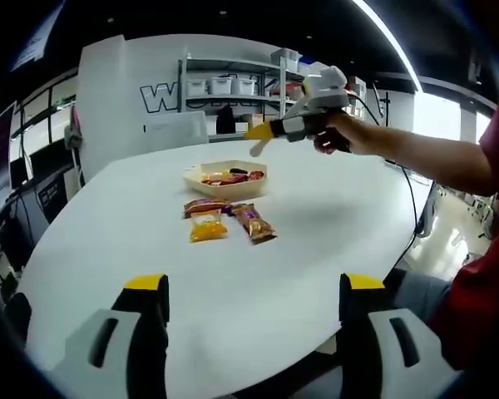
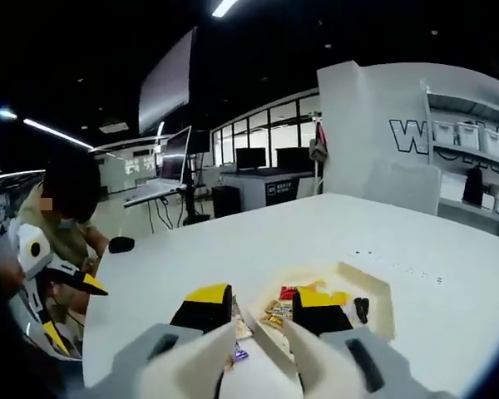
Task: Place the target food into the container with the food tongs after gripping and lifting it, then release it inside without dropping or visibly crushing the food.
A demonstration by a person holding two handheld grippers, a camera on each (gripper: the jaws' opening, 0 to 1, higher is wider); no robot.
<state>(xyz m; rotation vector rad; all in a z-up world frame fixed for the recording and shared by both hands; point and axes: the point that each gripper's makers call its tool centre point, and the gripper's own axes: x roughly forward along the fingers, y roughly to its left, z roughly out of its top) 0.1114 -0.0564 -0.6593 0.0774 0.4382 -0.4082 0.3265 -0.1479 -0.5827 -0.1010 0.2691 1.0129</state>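
Observation:
A cream tray (image 1: pixel 226 177) with snack packets in it sits mid-table. In front of it lie a brown packet (image 1: pixel 204 204), a yellow packet (image 1: pixel 208 227) and a brown-purple packet (image 1: pixel 256 223). My left gripper (image 1: pixel 254 299) stands open and wide over the near table edge, holding nothing. A hand holds my right gripper (image 1: pixel 262 133) in the air just behind and above the tray. In the right gripper view, that gripper (image 2: pixel 262 303) is shut on cream food tongs (image 2: pixel 195 362) above the tray (image 2: pixel 378 287). Its packets (image 2: pixel 279 312) lie below the tong tips. My left gripper (image 2: pixel 73 312) shows at the left.
The white table (image 1: pixel 333 208) is broad, its edge curving near me. Shelves with white bins (image 1: pixel 220 86) and a chair (image 1: pixel 176 129) stand behind it. A small black object (image 2: pixel 121 244) lies by the table's far edge. Desks with monitors (image 2: pixel 249 158) are further off.

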